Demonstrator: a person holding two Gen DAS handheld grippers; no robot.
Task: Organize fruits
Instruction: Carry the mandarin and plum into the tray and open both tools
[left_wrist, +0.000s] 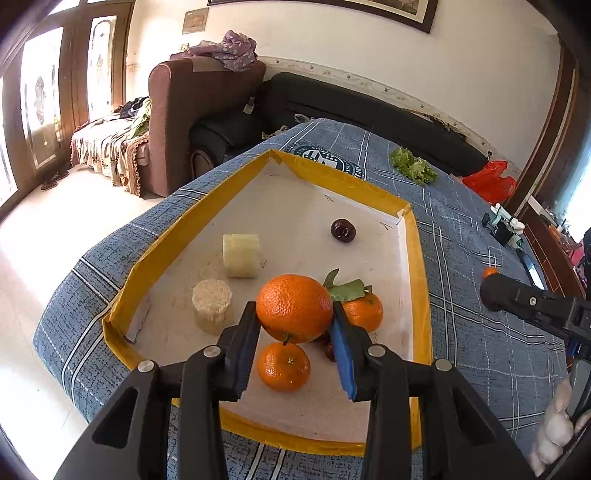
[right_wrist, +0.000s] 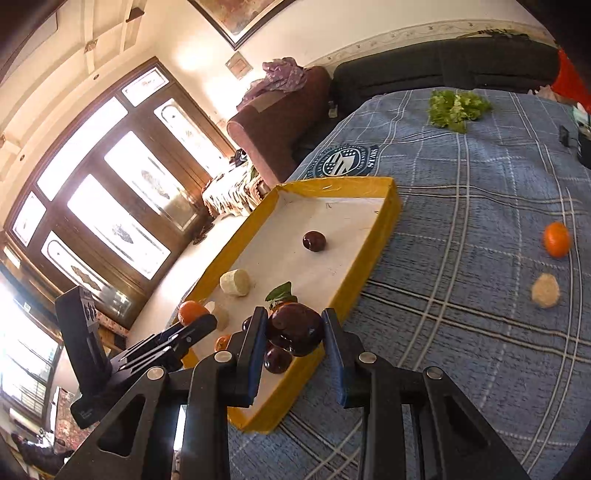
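Note:
My left gripper (left_wrist: 294, 314) is shut on a large orange (left_wrist: 293, 295), held just above the white floor of the yellow-rimmed tray (left_wrist: 417, 258). Under and beside it lie a tangerine (left_wrist: 282, 365), a leafy tangerine (left_wrist: 365, 312) and a dark plum (left_wrist: 342, 230). In the right wrist view, my right gripper (right_wrist: 293, 317) is shut on a dark plum (right_wrist: 295, 330) over the near corner of the tray (right_wrist: 384, 221). Another dark plum (right_wrist: 276, 360) lies just below it. The left gripper (right_wrist: 201, 323) with its orange (right_wrist: 190, 312) shows at the left.
Two pale cylindrical pieces (left_wrist: 241, 254) (left_wrist: 212, 301) stand in the tray. On the blue checked cloth (right_wrist: 461, 258) outside it lie a tangerine (right_wrist: 556, 239), a pale round piece (right_wrist: 545, 290) and lettuce (right_wrist: 456, 107). Sofas stand beyond the table's far edge.

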